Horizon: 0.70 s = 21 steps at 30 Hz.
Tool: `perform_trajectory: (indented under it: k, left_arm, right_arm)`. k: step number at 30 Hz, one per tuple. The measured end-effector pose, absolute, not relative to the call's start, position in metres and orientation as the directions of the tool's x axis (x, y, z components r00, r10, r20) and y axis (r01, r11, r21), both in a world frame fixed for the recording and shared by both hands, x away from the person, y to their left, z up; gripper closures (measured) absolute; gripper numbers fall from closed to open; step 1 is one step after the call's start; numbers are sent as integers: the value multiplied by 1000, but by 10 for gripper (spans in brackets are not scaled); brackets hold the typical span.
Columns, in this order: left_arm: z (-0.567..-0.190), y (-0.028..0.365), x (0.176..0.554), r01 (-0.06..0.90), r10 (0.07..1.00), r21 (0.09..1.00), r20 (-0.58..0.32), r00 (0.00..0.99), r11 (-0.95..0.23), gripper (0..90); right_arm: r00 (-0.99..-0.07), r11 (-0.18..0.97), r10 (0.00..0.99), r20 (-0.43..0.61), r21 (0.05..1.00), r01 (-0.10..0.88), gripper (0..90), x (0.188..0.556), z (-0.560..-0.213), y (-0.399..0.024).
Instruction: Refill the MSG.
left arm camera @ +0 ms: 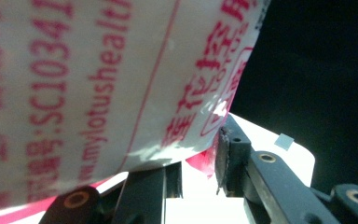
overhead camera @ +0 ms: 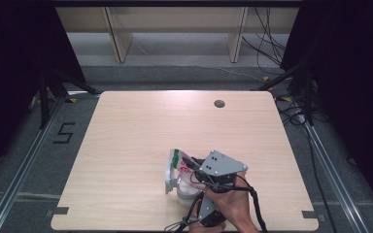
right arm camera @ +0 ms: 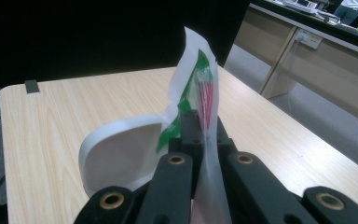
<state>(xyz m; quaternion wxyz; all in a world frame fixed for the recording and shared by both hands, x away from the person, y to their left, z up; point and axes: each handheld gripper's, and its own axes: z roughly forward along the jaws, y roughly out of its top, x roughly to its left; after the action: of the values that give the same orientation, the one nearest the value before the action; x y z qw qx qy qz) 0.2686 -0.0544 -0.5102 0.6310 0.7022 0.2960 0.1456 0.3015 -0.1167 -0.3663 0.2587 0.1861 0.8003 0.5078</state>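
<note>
Near the front edge of the wooden table (overhead camera: 126, 145), a little right of its middle, we have both grippers bunched together over a plastic packet (overhead camera: 179, 167) and a white bowl (overhead camera: 171, 177). From above, the packet shows white with red print and a green strip at its top, and it stands up against the bowl, which lies tipped on its side.

Our right gripper (right arm camera: 201, 122) has its jaws pressed tight together on the packet (right arm camera: 196, 81): its view shows the thin clear film pinched between the two black jaws, with the green and red top rising above them. Just to the left in that view, the white bowl (right arm camera: 121, 156) rests on the table (right arm camera: 51, 121) with its hollow turned towards the camera.

Our left gripper (left arm camera: 186, 154) looks straight at the packet's printed face (left arm camera: 98, 74), red lettering on white, very close to the lens. Its jaws stand partly apart with the packet's lower edge between them; we cannot tell whether the pads press on it.

Seen from above, a hand (overhead camera: 235, 206) comes in from the bottom edge beneath the grey three-cornered plate (overhead camera: 221, 165).
</note>
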Motion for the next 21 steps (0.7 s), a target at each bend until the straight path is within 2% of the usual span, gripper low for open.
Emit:
perform_trajectory:
  k: [2, 3, 4, 6, 16, 17, 18, 21]
  left_arm:
    - [-508, -54, 267, 230, 613, 972, -159, 774, -39, 742]
    - [-509, -59, 266, 244, 599, 969, -223, 769, 47, 742]
    - [-510, -54, 268, 233, 606, 972, -167, 778, -30, 742]
    - [-510, -54, 268, 242, 613, 969, -163, 773, -48, 741]
    - [-509, -54, 267, 233, 610, 971, -160, 776, -42, 742]
    - [-509, -57, 267, 241, 602, 970, -203, 773, 18, 741]
    - [-510, -54, 269, 230, 602, 973, -168, 781, -27, 741]
    - [-510, -53, 268, 235, 610, 971, -164, 776, -38, 740]
  right_arm:
    - [-799, 413, 558, -224, 910, 33, 900, 300, -364, -117]
    - [-799, 410, 558, -225, 911, 30, 900, 299, -364, -116]
    - [-796, 415, 559, -230, 910, 28, 900, 299, -364, -116]
    - [-800, 420, 555, -227, 907, 34, 900, 301, -366, -116]
    - [-801, 419, 553, -229, 908, 30, 900, 300, -365, -116]
    - [-801, 419, 553, -230, 907, 29, 900, 300, -364, -116]
    - [-803, 418, 551, -226, 908, 31, 900, 299, -364, -115]
    - [-799, 417, 559, -224, 908, 37, 900, 300, -366, -115]
